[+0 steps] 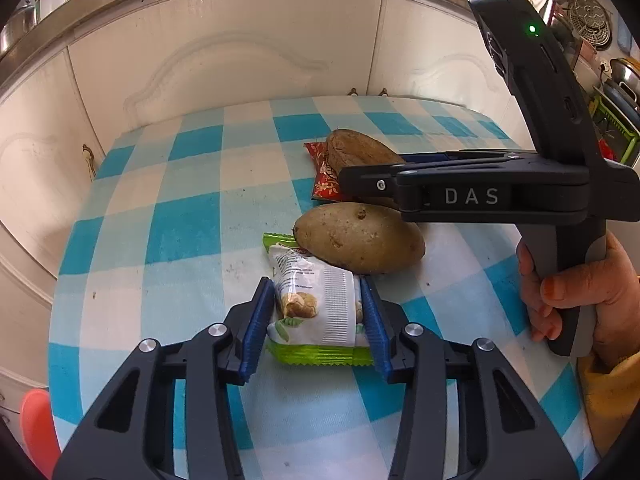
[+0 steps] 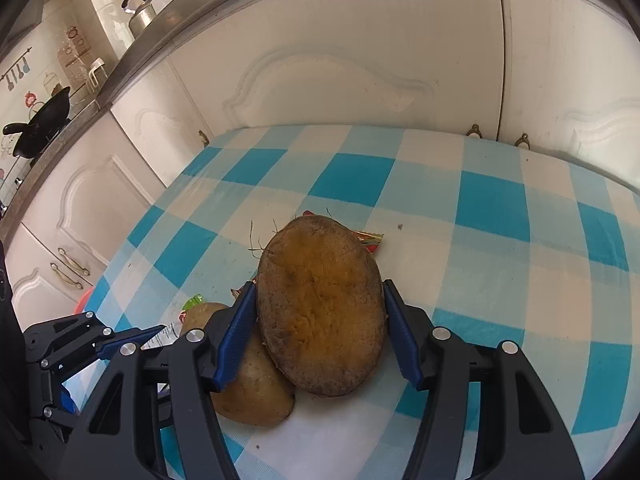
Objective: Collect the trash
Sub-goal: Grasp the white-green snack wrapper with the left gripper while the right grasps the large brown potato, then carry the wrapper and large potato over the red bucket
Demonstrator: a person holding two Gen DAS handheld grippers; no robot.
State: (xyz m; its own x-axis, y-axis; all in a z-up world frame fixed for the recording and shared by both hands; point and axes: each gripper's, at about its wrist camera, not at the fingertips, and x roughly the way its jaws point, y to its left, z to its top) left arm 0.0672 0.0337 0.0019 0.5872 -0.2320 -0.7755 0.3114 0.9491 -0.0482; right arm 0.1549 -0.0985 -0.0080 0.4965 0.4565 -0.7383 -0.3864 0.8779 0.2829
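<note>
Left claw [image 1: 318, 316] has its blue pads pressed against both sides of a white and green snack wrapper [image 1: 316, 308] that lies on the checked tabletop [image 1: 188, 232], just beside a whole potato [image 1: 360, 238]. Our right claw [image 2: 320, 320] stands narrowed around a cut potato half [image 2: 320, 308], its orange-brown flat face turned to the camera; the left pad touches the skin, while at the right pad we cannot be sure of contact.

From the left wrist view we see what the other hides: the right claw from the side, the hand [image 1: 580, 300] on its grip, and a red patterned wrapper [image 1: 326, 176] lying under the cut half. In the right wrist view only a thin red and gold edge of that wrapper peeks out behind the half, and the white and green one is a sliver past the whole potato's top.

The right wrist view alone shows the cut face and the left claw's linkage low at the left edge. Print on either wrapper is too small to read. White cabinet doors [image 2: 360, 60] stand behind the tabletop.
</note>
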